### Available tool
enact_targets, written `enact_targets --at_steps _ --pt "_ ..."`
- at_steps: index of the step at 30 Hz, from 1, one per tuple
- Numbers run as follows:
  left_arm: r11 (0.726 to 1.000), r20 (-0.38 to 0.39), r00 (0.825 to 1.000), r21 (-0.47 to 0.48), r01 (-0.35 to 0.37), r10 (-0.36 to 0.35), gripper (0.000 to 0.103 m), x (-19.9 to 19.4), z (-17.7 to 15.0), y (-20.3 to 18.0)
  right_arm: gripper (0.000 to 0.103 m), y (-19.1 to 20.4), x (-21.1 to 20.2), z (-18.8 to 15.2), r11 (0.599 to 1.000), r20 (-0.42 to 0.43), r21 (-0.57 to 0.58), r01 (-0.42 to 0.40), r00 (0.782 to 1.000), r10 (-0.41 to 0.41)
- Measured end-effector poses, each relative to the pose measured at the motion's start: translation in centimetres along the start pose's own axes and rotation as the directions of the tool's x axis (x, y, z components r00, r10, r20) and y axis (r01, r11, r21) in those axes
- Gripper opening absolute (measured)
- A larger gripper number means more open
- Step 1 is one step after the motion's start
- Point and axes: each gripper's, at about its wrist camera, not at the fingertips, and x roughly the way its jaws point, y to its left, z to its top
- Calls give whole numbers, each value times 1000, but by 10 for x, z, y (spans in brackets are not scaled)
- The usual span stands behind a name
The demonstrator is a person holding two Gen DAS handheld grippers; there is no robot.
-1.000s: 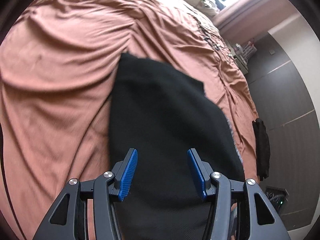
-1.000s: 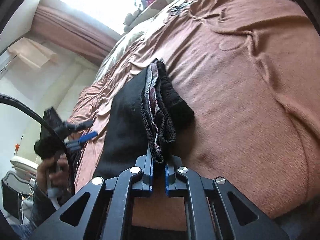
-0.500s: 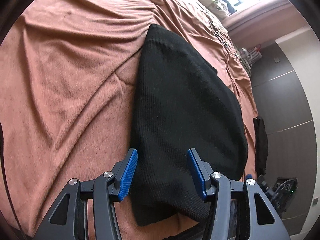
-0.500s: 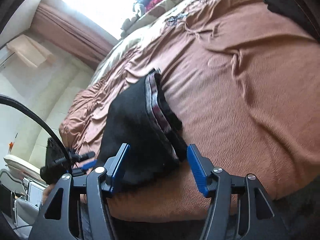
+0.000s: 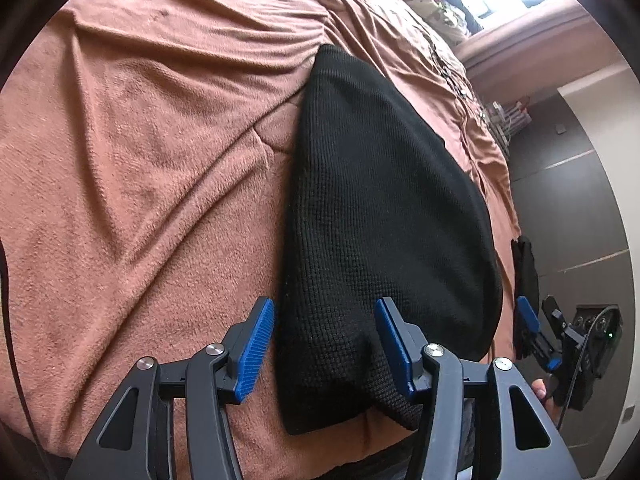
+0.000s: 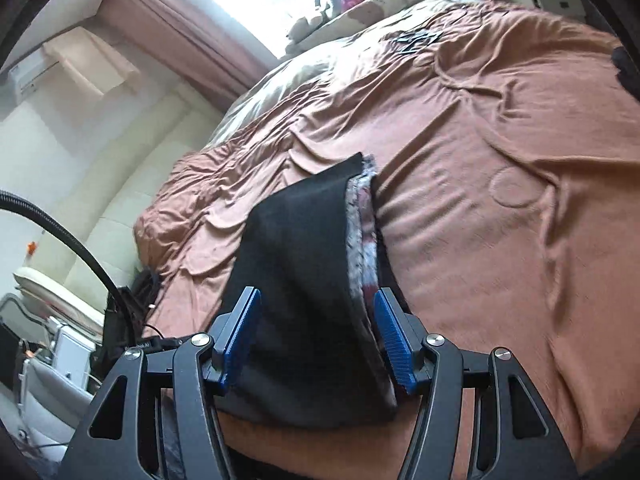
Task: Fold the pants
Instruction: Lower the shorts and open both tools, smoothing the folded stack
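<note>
Pants (image 5: 384,220) lie folded on the bed (image 5: 140,160); left gripper (image 5: 324,344) opening, right gripper (image 6: 316,336) wide, both empty. Next: smooth or finish.

Blown-out window glare, fisheye-warped edges

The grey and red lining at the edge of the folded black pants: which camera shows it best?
The right wrist view: the lining runs as stacked grey and red edges along the right side of the pants. The left wrist view shows only the pants' plain black knit top, no lining.
</note>
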Motion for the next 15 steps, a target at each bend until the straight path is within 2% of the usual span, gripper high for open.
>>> enact_targets --at_steps 3,8,11,15 --pt "999 23 1000 -41 7 -6 63 -2 -1 8 57 -7 18 14 999 -23 17 -34 999 35" --pt "997 26 999 -80 22 -20 63 1 -3 14 57 -12 51 37 999 -65 23 -35 997 36" --pt "997 38 999 -76 21 -18 63 -2 -6 14 50 -12 66 47 999 -90 17 -37 995 39" --pt "996 46 999 -87 24 -20 63 -6 -5 17 47 -11 81 58 1000 -104 14 -20 994 21"
